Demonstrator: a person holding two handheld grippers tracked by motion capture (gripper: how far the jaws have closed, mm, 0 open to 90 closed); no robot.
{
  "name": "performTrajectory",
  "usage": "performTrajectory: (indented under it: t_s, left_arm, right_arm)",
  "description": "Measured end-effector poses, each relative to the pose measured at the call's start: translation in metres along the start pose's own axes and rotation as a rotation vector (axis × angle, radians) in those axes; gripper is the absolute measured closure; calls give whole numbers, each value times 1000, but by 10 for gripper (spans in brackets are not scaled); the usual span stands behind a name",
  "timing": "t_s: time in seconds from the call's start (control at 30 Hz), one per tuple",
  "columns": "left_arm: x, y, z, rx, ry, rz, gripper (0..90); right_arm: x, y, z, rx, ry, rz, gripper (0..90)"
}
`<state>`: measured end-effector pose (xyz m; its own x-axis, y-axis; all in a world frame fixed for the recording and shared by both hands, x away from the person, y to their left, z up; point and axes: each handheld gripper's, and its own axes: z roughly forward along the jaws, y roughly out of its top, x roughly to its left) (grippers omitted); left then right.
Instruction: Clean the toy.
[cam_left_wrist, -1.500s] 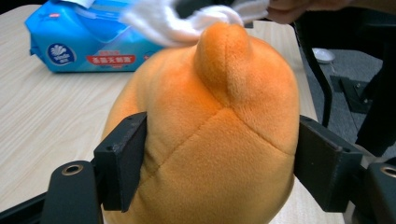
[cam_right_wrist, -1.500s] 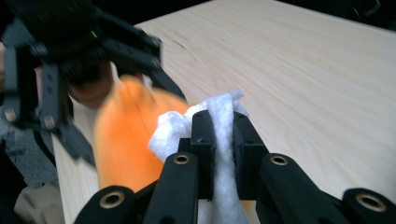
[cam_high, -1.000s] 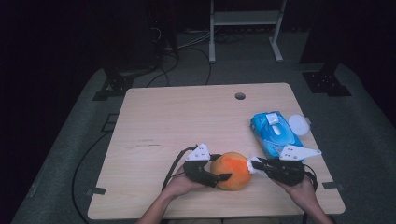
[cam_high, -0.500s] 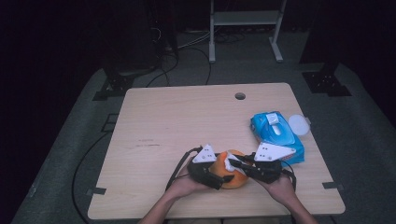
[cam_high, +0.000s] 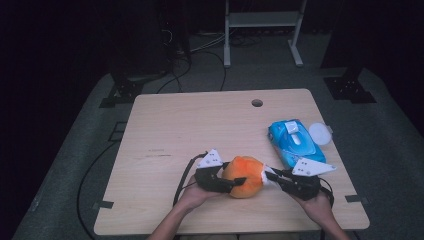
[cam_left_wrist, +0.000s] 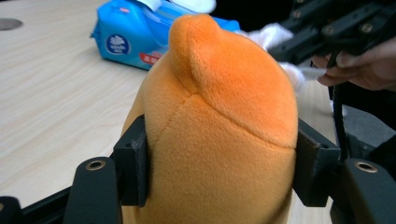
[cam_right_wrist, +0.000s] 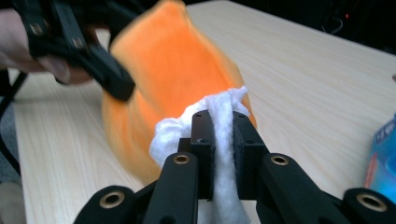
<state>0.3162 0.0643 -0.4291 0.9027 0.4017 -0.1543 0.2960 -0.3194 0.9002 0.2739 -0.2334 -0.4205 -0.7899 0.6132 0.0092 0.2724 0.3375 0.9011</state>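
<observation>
While the left gripper (cam_left_wrist: 219, 172), whose jaws have just been closing, clamps the orange plush (cam_left_wrist: 219, 121), the right gripper (cam_right_wrist: 219, 130) pinches a white wipe (cam_right_wrist: 222, 116) against it.

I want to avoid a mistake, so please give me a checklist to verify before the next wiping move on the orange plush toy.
1. Left gripper clamps the orange plush toy; its jaws have just been closing on it: ok.
2. Right gripper shut on the white wipe: ok.
3. Wipe touches the toy: ok.
4. Toy rests on the light wooden table: cannot tell.
5. Blue wipes pack stands apart from the toy: ok.
</observation>
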Motion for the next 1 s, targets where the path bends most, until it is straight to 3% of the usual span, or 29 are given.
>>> performTrajectory:
  t_s: [0.13, 0.23, 0.3, 0.37, 0.53, 0.63, 0.77, 0.87, 0.9, 1.0]
  left_arm:
    - [5, 4, -17, -34, 69, 7, 352]
    - [7, 11, -30, -46, 191, 73, 351]
    - [8, 11, -34, -49, 240, 90, 351]
    - [9, 9, -32, -17, 267, 110, 348]
    - [4, -1, -17, 69, 273, 155, 334]
    - [-4, -1, -11, 82, 294, 199, 321]
    - [-11, -3, -7, 95, 304, 219, 293]
    - [-16, -3, -5, 111, 302, 230, 247]
    - [-18, -4, -5, 117, 299, 235, 239]
    - [-19, -4, -7, 113, 280, 216, 209]
  right_arm:
    - [-3, 1, 1, 9, -5, 18, 803]
    - [-6, 5, 3, 3, -1, 33, 803]
    - [-9, 5, 7, 13, 2, 47, 801]
    - [-12, 3, 12, 36, 3, 50, 800]
    - [-15, -6, 16, 114, 0, 60, 769]
    - [-19, -16, 10, 156, -13, 71, 710]
    - [-23, -26, -1, 190, -24, 75, 664]
    - [-25, -33, -9, 228, -17, 76, 527]
    - [-25, -35, -11, 240, -16, 72, 525]
    - [-24, -39, -17, 231, -2, 60, 474]
